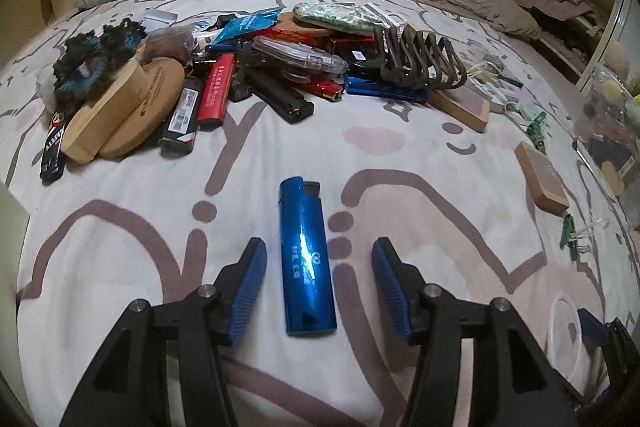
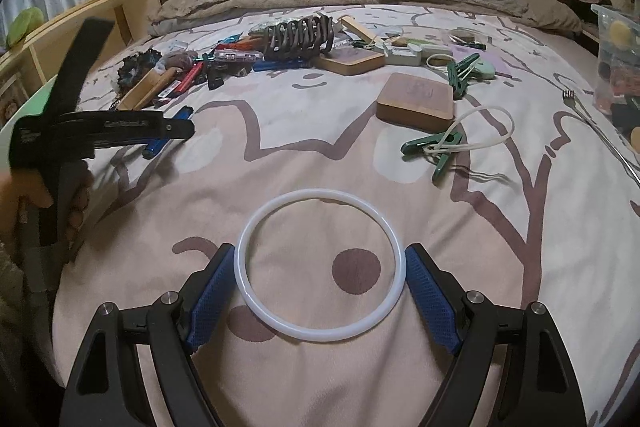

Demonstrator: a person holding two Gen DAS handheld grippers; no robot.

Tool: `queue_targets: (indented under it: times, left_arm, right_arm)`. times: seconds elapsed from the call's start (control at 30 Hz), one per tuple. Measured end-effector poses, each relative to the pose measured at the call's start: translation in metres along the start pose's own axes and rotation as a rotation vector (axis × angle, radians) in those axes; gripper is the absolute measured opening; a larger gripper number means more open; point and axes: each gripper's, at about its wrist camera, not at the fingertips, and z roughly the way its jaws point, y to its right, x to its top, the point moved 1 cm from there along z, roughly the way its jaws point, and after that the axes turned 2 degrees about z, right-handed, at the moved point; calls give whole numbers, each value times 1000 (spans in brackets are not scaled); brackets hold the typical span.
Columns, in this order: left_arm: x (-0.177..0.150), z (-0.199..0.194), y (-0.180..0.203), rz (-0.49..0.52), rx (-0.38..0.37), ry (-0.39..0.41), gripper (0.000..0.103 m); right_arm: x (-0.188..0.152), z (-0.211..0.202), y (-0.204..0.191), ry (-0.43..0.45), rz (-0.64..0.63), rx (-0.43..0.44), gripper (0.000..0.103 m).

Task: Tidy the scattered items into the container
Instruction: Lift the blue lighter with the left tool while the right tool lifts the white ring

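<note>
Blue lighter [image 1: 307, 259] on the bed [image 1: 120, 267], between my left gripper [image 1: 319, 261] fingers, spread wide, untouched. White ring [image 2: 318, 265] on the bed between my right gripper [image 2: 320, 281] fingers, also wide.

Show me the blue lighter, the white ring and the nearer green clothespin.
blue lighter [image 1: 307, 259]: left wrist view, middle of its shiny body.
white ring [image 2: 256, 223]: right wrist view, upper left of the band.
green clothespin [image 2: 420, 145]: right wrist view, its left arm.
</note>
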Motion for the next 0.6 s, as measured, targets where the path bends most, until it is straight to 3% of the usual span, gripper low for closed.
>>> queue_targets:
  times: [0.07, 0.13, 0.23, 0.43, 0.6]
  left_arm:
    - [1, 1, 1, 15, 4, -1, 54]
    - [1, -1, 0, 17, 8, 5, 37]
    - [2, -2, -4, 10, 1, 6, 26]
    - [-6, -11, 5, 76, 22, 15, 23]
    - [-19, -23, 6, 71, 10, 34, 23]
  right_arm:
    - [0, 0, 1, 3, 2, 3, 84]
    - [0, 0, 1, 2, 2, 5, 84]
    - [0, -1, 1, 0, 2, 7, 84]
    - [-1, -3, -3, 2, -21, -17, 84]
    - [-2, -4, -3, 2, -26, -22, 84]
